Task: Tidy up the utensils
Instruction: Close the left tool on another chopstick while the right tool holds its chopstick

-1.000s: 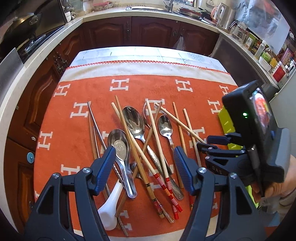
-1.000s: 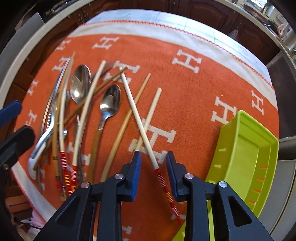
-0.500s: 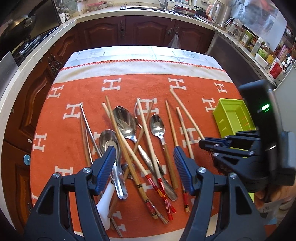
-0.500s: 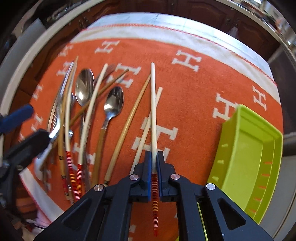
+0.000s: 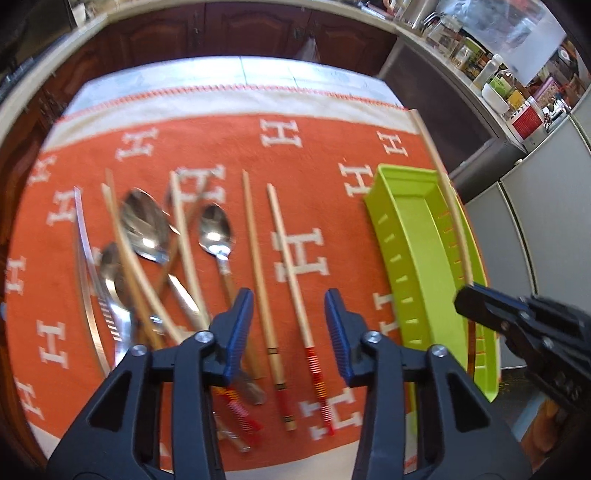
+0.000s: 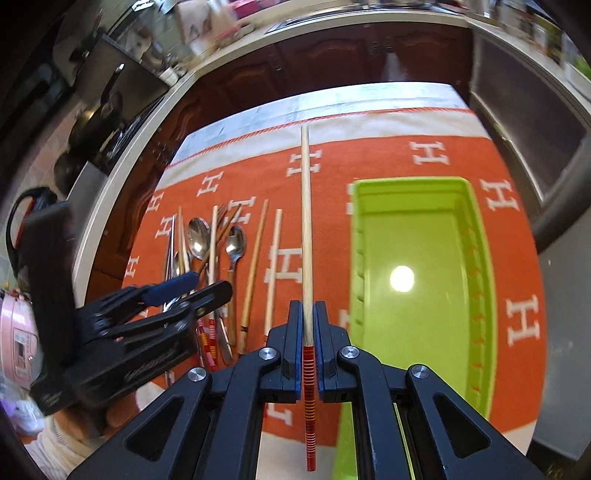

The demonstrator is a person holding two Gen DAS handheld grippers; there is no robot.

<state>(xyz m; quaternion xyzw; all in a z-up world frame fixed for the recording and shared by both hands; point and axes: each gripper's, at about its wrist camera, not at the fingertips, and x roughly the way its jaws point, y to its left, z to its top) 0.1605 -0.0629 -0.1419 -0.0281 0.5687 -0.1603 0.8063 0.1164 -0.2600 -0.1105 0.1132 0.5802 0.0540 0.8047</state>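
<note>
My right gripper [image 6: 306, 325] is shut on a pale chopstick [image 6: 305, 221] with a red striped end, held in the air just left of the lime-green tray [image 6: 476, 258]. The chopstick also shows in the left wrist view [image 5: 448, 206], along the tray's [image 5: 391, 236] right wall. My left gripper [image 5: 289, 325] is open and empty above two chopsticks [image 5: 291, 266] lying on the orange cloth [image 5: 221, 144]. Spoons [image 5: 216, 232], a fork and several more chopsticks lie in a heap at the left [image 5: 147, 236]. The tray is empty.
The orange cloth with white H marks covers the table [image 6: 369, 96]. Dark wood cabinets [image 5: 229, 33] and a counter run behind it. Jars and bottles [image 5: 495, 85] stand on the counter at the right. A stove with pans [image 6: 99, 118] is at the left.
My right gripper has closed on the chopstick, lifted it off the cloth and carried it right, beside the tray. My left gripper has moved right, over two chopsticks.
</note>
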